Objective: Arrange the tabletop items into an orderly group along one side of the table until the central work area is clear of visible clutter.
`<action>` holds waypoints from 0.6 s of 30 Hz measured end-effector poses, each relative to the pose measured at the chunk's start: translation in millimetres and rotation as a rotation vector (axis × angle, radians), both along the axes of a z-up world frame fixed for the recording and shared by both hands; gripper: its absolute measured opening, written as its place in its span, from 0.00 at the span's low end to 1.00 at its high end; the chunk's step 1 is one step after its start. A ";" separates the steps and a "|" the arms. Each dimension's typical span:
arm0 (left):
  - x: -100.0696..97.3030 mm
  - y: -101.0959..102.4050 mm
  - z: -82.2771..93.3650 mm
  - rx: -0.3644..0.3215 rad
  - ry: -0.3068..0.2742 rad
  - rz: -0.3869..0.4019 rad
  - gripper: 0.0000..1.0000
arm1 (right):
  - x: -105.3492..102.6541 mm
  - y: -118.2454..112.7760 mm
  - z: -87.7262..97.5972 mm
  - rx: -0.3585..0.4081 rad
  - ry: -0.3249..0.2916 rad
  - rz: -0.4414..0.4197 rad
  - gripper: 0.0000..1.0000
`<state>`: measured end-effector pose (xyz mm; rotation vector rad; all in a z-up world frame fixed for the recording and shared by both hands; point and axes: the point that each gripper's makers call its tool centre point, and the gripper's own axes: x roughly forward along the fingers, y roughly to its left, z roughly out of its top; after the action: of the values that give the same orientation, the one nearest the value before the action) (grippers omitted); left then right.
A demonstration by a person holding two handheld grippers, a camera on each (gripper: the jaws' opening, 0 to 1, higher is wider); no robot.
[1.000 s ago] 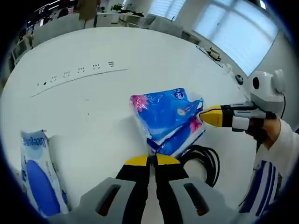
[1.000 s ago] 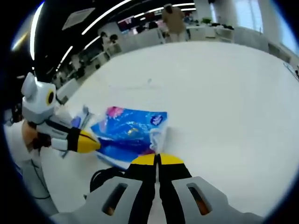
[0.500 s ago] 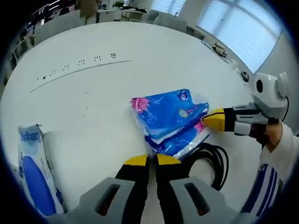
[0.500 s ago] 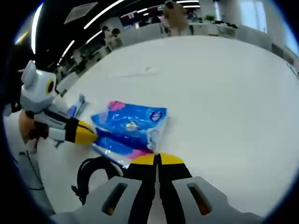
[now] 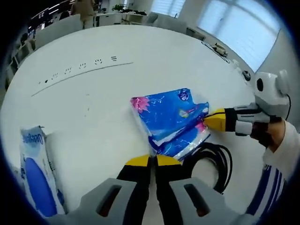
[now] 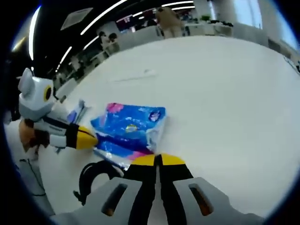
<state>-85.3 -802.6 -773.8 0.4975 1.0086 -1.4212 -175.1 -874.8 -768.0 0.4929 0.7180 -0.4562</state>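
Blue tissue pack (image 5: 169,120) lies flat on the white counter (image 5: 93,108), near its edge, with a coiled black cable (image 5: 212,161) just beside it on the near side. The pack looks light and soft, its plastic film slick and crinkly, so it probably squashes and slides rather than lifts cleanly; best hold is likely a corner or the film seam at an end, or pinching across the thin edge. Left tongs (image 5: 150,161) are closed, yellow tips together, touching the pack's near edge, nothing gripped as far as I can tell. Right tongs (image 6: 157,160) are also closed, tips at the pack's other corner. A second wipes pack (image 5: 38,176) stands well apart from the tissue pack, to its left in the left gripper view. Counter is smooth, glossy, with a row of small printed marks (image 5: 79,68) beyond the tissue pack. The room is an open office with big windows (image 5: 243,28), ceiling strip lights (image 6: 101,16) and distant desks.
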 end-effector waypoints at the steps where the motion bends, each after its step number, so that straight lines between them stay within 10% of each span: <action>1: 0.0 0.1 0.1 0.001 0.005 0.007 0.00 | 1.9 1.5 2.7 0.003 -0.013 0.000 0.05; 7: -0.6 0.3 1.5 0.020 0.008 0.030 0.04 | 3.5 6.5 13.3 -0.019 -0.011 0.010 0.18; 14: 7.9 3.1 12.2 0.005 -0.102 0.015 0.47 | 1.1 13.7 34.5 -0.015 -0.054 -0.006 0.28; 18: 11.4 10.7 28.4 -0.018 -0.092 0.015 0.51 | -5.0 22.8 46.9 -0.018 -0.072 -0.013 0.30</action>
<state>-73.9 -791.9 -745.4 0.5368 0.9234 -1.3805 -180.2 -852.0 -721.1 0.4946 0.6417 -0.4542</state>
